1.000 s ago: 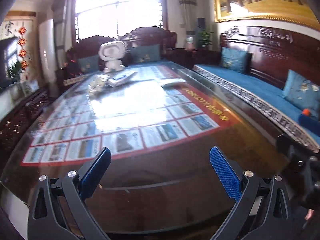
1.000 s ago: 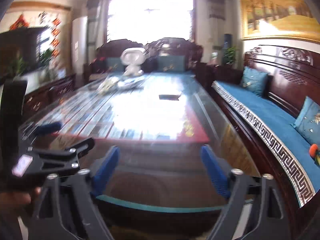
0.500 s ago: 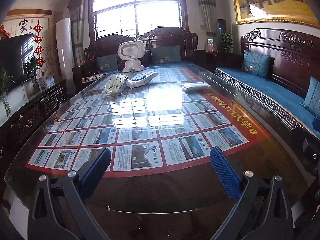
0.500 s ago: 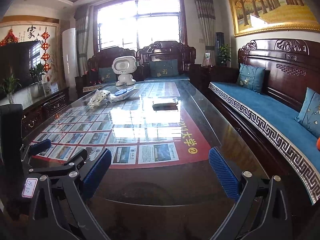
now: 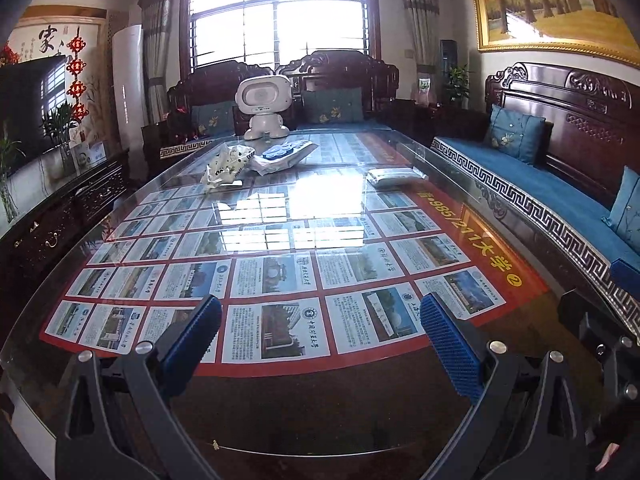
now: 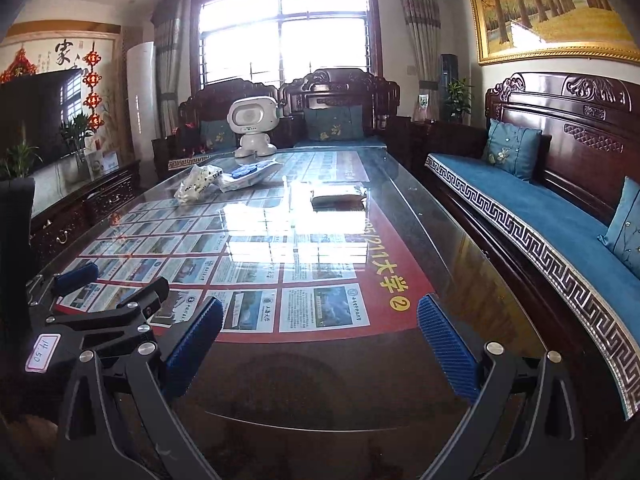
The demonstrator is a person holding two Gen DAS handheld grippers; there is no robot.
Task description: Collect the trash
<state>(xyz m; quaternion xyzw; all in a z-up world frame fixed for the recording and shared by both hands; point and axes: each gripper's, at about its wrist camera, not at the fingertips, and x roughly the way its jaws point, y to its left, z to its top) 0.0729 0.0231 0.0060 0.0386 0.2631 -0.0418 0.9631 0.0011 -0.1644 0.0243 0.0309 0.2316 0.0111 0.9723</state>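
A long glass-topped table [image 5: 500, 240] carries a red poster [image 5: 280, 276] of university cards under the glass. At its far end stands a white robot toy [image 5: 263, 106]; near it lie a crumpled white wrapper [image 5: 224, 166], a blue-and-white packet [image 5: 286, 154] and, well apart (toward the sofa side), a flat pack [image 5: 394, 177]. The left claw [image 5: 320, 330] and right claw [image 6: 318, 330] both gape wide, holding nothing.
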